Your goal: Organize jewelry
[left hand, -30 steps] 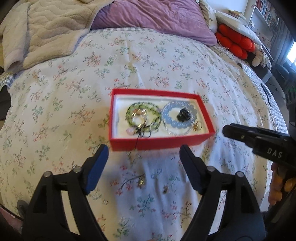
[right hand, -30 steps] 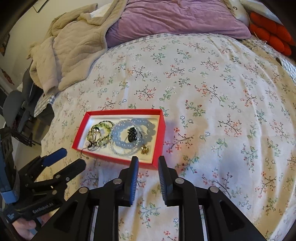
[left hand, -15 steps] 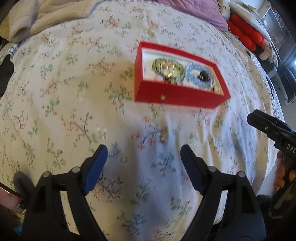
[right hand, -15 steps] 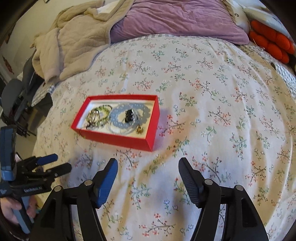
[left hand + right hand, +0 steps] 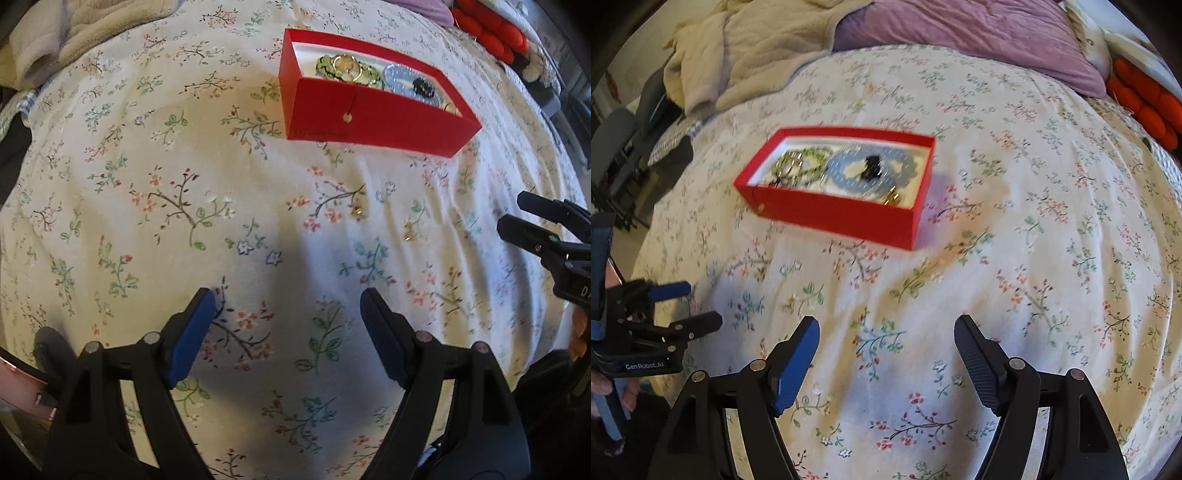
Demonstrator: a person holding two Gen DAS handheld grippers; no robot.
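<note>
Red jewelry box beyond opening, empty right gripper.

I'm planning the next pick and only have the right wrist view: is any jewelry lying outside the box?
Observer: Yes. The left wrist view shows a small gold piece on the bedspread in front of the red box, and a second piece beside it.
Operator: Does either touch the box?
Observer: No. Both lie apart from it, with bare bedspread between them and its front wall.

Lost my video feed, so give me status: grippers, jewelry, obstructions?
Left gripper open, empty. Right gripper opening, empty. Two small gold pieces loose on floral bedspread, before red cardboard box. Nothing in the way.
</note>
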